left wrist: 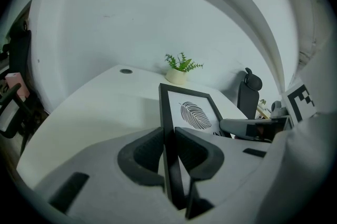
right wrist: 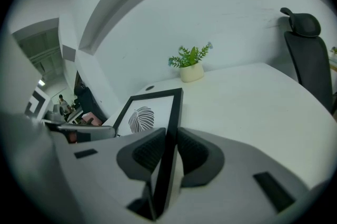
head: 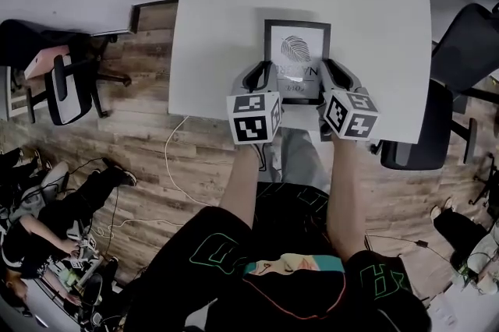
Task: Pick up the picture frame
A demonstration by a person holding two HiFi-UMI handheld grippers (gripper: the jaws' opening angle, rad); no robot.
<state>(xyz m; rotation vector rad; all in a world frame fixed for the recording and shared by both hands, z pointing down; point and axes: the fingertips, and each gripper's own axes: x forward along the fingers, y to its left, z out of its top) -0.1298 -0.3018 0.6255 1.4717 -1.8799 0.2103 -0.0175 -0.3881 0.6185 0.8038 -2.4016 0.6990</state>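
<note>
White table (head: 234, 26) on wood-plank floor (head: 156, 159), black chair (head: 409, 139) beside it, white wall (left wrist: 158, 23).

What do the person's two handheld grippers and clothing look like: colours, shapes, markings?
The left gripper and right gripper each have curved grey bodies, dark ribbed pads and a white cube with black square markers. The person wears black clothing with green and orange line graphics.

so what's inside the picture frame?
A white print with a dark leaf and lettering below it. The left gripper and right gripper, shut on the side rails of the picture frame, hide its lower corners.
</note>
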